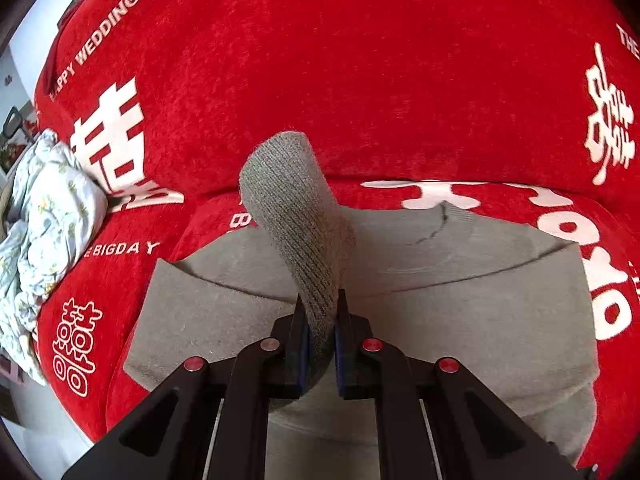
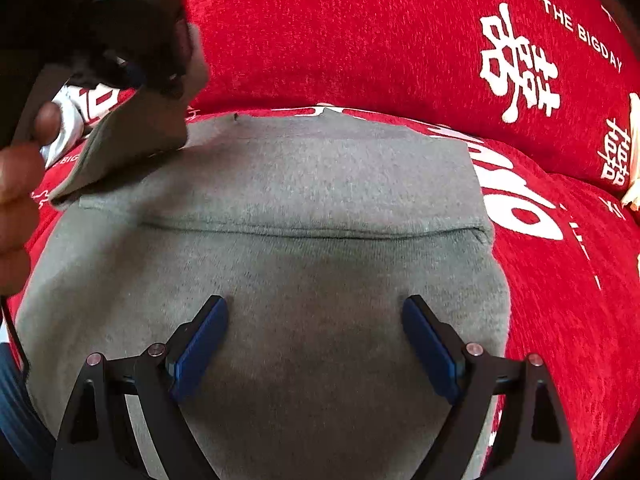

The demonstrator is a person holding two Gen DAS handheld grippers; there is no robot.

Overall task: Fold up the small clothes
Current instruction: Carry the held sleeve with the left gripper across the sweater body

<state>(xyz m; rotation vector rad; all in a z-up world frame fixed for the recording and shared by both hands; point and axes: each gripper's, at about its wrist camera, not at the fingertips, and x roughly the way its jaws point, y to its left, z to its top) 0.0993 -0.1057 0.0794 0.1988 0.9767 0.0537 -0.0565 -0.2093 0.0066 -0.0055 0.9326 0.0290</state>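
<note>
A red sofa cover (image 1: 360,80) printed with white wedding characters and lettering carries everything here, draped over what looks like a seat and backrest. Spread flat on its seat part lies the grey garment (image 2: 320,184), a small knit top with its neckline toward the backrest. One fold already crosses its body as a straight horizontal edge, and in the left wrist view the far sleeve side looks tucked in under a neat line, so I judge the folding to be roughly half done. The remaining sleeve (image 1: 296,216) is lifted clear of the body, its ribbed cuff standing up in the air. The left gripper (image 1: 321,344) has its fingers clenched on that sleeve just below the cuff, and the person's hand (image 2: 16,184) on it shows at the edge of the right wrist view. The right gripper (image 2: 316,344) hovers low over the near part of the garment, fingers spread wide and grasping nothing. What seems left is laying the sleeve across the body, then a final fold or two. A crumpled floral cloth (image 1: 44,216) sits off to the side
</note>
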